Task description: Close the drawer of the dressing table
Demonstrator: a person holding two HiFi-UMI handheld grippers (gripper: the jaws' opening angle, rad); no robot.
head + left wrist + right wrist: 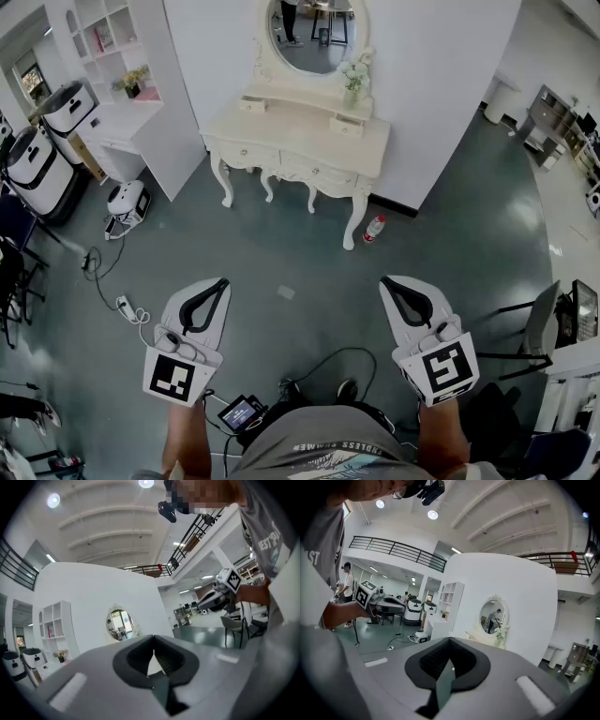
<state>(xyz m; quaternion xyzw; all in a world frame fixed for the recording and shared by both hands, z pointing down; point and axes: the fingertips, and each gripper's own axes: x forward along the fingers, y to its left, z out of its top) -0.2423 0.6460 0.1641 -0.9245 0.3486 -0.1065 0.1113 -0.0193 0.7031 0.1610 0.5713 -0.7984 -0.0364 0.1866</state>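
Note:
The cream dressing table stands against the white wall, well ahead of me across the green floor. Its oval mirror rises behind it, with two small drawer boxes on top. From here I cannot tell which drawer stands out. My left gripper and right gripper hang side by side close to my body, far short of the table. Both have their jaws together and nothing between them. The left gripper view shows its tip below the distant mirror. The right gripper view shows its tip left of the mirror.
A plastic bottle lies on the floor by the table's right front leg. A white shelf unit and a small white machine stand to the left. Cables trail near my left side. A chair is at right.

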